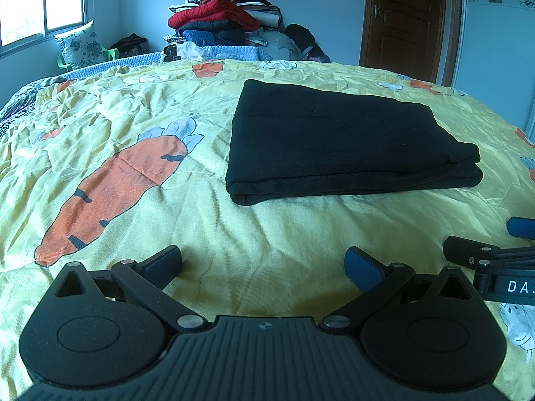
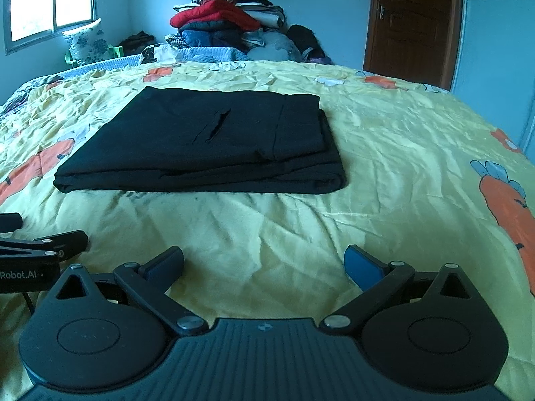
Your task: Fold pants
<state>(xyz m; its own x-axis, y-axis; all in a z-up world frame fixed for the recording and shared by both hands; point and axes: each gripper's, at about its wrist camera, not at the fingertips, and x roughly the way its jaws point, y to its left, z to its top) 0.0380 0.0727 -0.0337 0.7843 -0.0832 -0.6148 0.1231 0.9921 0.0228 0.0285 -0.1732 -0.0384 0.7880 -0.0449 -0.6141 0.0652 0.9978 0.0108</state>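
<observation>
The black pants (image 1: 337, 143) lie folded on the yellow bedspread (image 1: 267, 227); both tools rest near them. The left tool (image 1: 264, 265) and right tool (image 2: 264, 265) gape wide, holding nothing.

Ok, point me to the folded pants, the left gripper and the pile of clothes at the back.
folded pants (image 2: 200, 140), right wrist view, top layer near the pocket slit.
left gripper (image 1: 262, 264), left wrist view, midway between its open fingertips.
pile of clothes (image 1: 217, 16), left wrist view, red garment.

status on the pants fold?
Left gripper open, empty. Right gripper open, empty. Black pants folded flat on bedspread, untouched. Nothing in the way.
</observation>
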